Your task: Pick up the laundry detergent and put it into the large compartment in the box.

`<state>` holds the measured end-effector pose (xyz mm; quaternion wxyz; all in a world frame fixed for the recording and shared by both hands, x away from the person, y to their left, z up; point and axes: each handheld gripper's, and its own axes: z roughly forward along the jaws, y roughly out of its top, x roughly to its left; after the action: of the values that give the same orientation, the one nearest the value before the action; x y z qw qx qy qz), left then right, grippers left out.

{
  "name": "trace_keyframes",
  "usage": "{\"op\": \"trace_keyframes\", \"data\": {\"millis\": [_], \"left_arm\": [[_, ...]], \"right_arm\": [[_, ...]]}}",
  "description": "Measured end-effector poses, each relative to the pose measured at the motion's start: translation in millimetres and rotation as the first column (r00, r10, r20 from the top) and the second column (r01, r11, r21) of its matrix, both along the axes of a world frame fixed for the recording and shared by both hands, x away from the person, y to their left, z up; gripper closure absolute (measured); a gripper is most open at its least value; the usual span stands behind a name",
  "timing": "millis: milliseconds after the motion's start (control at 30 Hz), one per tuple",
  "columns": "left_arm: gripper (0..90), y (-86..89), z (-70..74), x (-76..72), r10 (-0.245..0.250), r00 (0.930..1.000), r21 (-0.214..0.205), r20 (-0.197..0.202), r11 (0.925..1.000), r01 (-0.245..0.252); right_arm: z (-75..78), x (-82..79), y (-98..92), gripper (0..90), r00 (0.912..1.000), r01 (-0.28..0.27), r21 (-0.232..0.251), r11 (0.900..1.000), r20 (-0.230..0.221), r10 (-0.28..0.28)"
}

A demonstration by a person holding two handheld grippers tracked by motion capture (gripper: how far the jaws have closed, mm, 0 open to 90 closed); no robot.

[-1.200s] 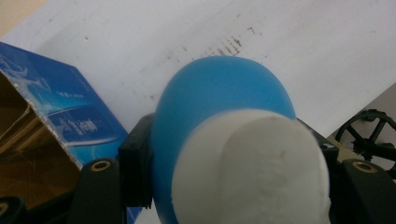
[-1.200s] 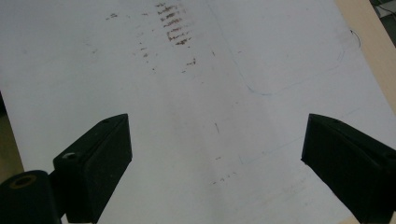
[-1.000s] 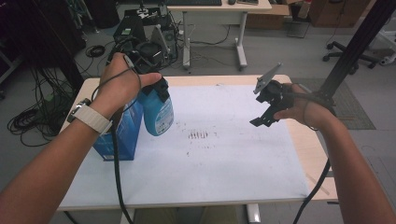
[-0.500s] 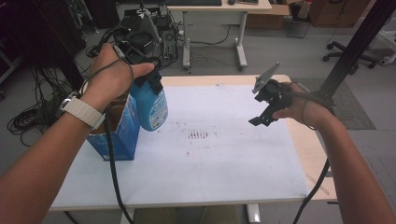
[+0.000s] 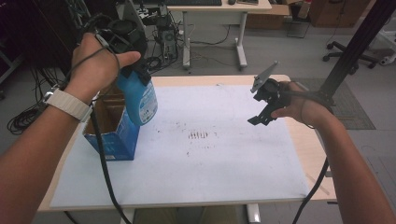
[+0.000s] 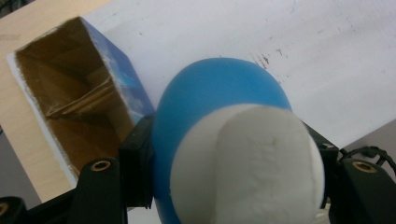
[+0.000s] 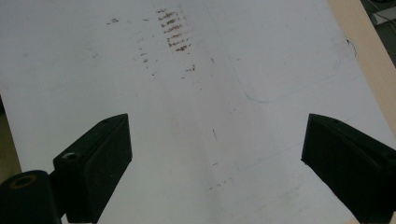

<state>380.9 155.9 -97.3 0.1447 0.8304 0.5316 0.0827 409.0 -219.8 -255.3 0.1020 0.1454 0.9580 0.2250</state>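
A blue bottle [image 5: 139,99] with a white cap [image 6: 252,163] hangs in the air above the open blue cardboard box [image 5: 112,128]. My left gripper [image 5: 126,44] is shut on the bottle near its top, with a black jaw pressed on each side of it in the left gripper view. The box stands at the left side of the white sheet [image 5: 201,154], its brown inside [image 6: 74,116] open upward. Over the sheet's right part my right gripper [image 5: 261,105] hovers open, with nothing between its jaws but the bare sheet [image 7: 210,121].
The wooden table [image 5: 308,140] shows as a strip round the sheet. Dark smudges [image 5: 198,135] mark the sheet's middle. Behind the table are a desk [image 5: 219,9], cables on the floor and a black post [image 5: 355,46] at the right.
My left hand has lifted the blue bottle up out of the box and back toward the far left. The right gripper has stayed where it was.
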Motion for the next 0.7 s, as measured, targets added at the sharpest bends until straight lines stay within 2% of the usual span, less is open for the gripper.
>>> {"op": "trace_keyframes", "data": {"millis": [500, 700], "left_arm": [[37.3, 26.2, 19.6, 3.9, 0.085, 0.9963, -0.014, 0.006, 0.9963, -0.085], [37.3, 35.6, 20.7, 5.6, 0.132, 0.9913, -0.018, 0.004, 0.9911, -0.132]], "right_arm": [[1.1, 2.1, 2.9, 8.6, 1.0, -0.003, 0.001, 1.0, 0.0, 0.003], [0.8, 2.2, 4.1, 8.7, 1.0, -0.006, 0.0, 1.0, -0.001, 0.006]]}}
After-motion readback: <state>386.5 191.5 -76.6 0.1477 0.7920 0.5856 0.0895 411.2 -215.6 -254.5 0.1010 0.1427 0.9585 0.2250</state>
